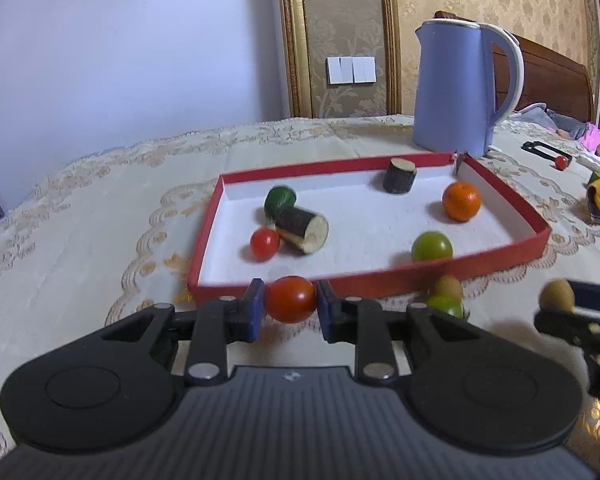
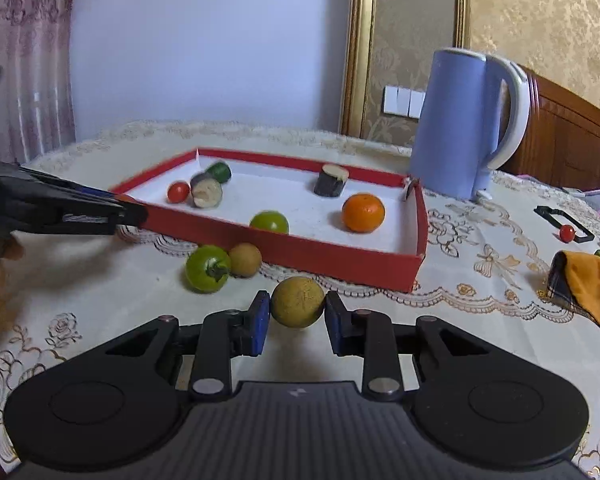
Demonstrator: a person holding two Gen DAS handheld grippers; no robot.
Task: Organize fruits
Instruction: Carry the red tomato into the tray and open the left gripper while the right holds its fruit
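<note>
2 grippers loaded at once, I note. My left gripper (image 1: 290, 300) pinches a red tomato (image 1: 290, 299) between its blue pads, held level just short of the red tray (image 1: 380, 280) near wall, I judge so it can clear the rim and drop inside. Ahead of it in the tray: a small tomato (image 1: 264, 243), 2 dark cut pieces, a green fruit (image 1: 432, 246), an orange (image 1: 461, 201). Just right of those fingers, on the cloth, sit a green tomato (image 2: 207, 269) and a tan fruit (image 2: 245, 259), touching each other, not yet collected. My right gripper (image 2: 297, 307) clamps a yellow-brown round fruit (image 2: 297, 307), also just short of the tray's near wall. Kettle (image 2: 460, 120) stands beyond the tray's far right corner.
</note>
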